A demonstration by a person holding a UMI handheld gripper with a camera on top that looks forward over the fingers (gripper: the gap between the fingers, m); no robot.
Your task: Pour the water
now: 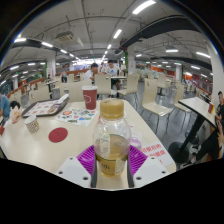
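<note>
White table [70, 140], tongs [112, 157] clamping bottle [112, 135], label unreadable.

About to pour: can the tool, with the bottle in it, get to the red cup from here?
Probably yes. The tool looks shut on the bottle, and the red cup stands beyond it on the table. The stretch of table between them looks free; the red disc and papers lie off to the side.
</note>
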